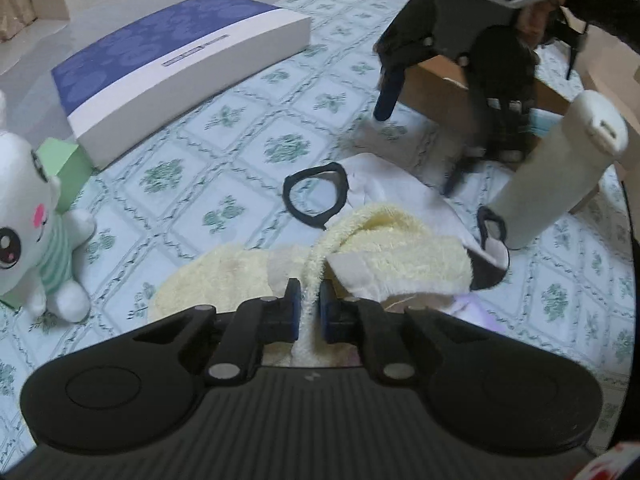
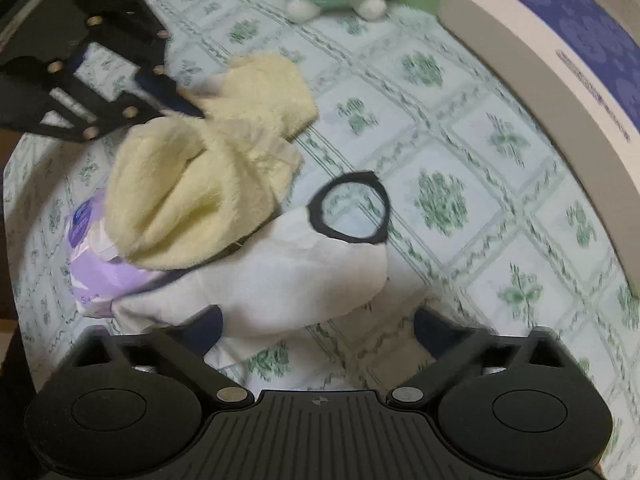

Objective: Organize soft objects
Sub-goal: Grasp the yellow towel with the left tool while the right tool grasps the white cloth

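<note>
In the left wrist view my left gripper (image 1: 310,304) is shut on a raised fold of a pale yellow fluffy towel (image 1: 400,248). The towel lies partly over a white cloth (image 1: 380,176) with black loop handles (image 1: 316,196). My right gripper (image 1: 424,140) hangs open above the far side of that cloth. In the right wrist view the right gripper (image 2: 320,320) stands wide open. The white cloth (image 2: 280,280) lies between and below its fingers, and the pads do not press on it. The left gripper (image 2: 192,110) pinches the yellow towel (image 2: 192,192) at upper left.
A white plush bunny (image 1: 28,232) leans on a green box (image 1: 64,168) at the left. A blue and white flat box (image 1: 180,64) lies behind. A cardboard box (image 1: 440,88) and a tilted white cylinder (image 1: 560,168) are at the right. A purple packet (image 2: 92,264) sits under the towel.
</note>
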### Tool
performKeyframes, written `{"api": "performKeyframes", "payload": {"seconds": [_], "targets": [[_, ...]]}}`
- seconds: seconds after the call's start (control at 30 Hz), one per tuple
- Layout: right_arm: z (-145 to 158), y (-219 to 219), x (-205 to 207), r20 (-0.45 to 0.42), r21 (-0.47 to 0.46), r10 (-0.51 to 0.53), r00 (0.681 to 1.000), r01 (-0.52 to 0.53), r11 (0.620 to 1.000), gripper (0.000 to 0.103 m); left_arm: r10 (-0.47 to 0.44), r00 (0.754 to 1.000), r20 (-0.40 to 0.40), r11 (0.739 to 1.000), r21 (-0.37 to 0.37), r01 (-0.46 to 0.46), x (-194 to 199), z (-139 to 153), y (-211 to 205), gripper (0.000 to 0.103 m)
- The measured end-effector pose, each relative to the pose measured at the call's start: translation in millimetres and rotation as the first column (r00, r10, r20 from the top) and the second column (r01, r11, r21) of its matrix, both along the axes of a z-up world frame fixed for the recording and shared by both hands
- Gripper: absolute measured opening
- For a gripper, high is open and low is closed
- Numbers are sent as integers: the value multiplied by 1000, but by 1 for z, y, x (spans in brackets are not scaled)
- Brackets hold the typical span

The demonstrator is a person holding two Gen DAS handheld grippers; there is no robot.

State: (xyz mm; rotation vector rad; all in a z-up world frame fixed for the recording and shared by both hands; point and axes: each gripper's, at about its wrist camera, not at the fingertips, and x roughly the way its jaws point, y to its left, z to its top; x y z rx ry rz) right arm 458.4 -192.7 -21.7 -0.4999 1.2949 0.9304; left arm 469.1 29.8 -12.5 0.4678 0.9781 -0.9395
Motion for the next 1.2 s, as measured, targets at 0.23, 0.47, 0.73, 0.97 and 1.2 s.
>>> {"api": "performKeyframes", "payload": {"seconds": [0.23,0.47,0.73,0.97,1.2], "targets": [[-19,20,-4,-16,-2,95,995,-95,995,101,10,1000,-8,1000,-20,-10,2,-9,3,24],[-38,36,3,-59,-41,121,991,-124,991,78,79,996,27,997,-12,-79,13,-18,5,83],[-40,29,19,-31,-49,62,998,-63,997,12,132,989,-64,991,0,-132,33,-40,1,90],[-36,24,14,-6,-46,71,997,-71,996,8,180,978,-106,983,53,-175,42,-55,-3,85],[-19,22,9,35,8,91,995,-91,996,87,166,974,-153,986,56,-159,45,-57,-5,46]]}}
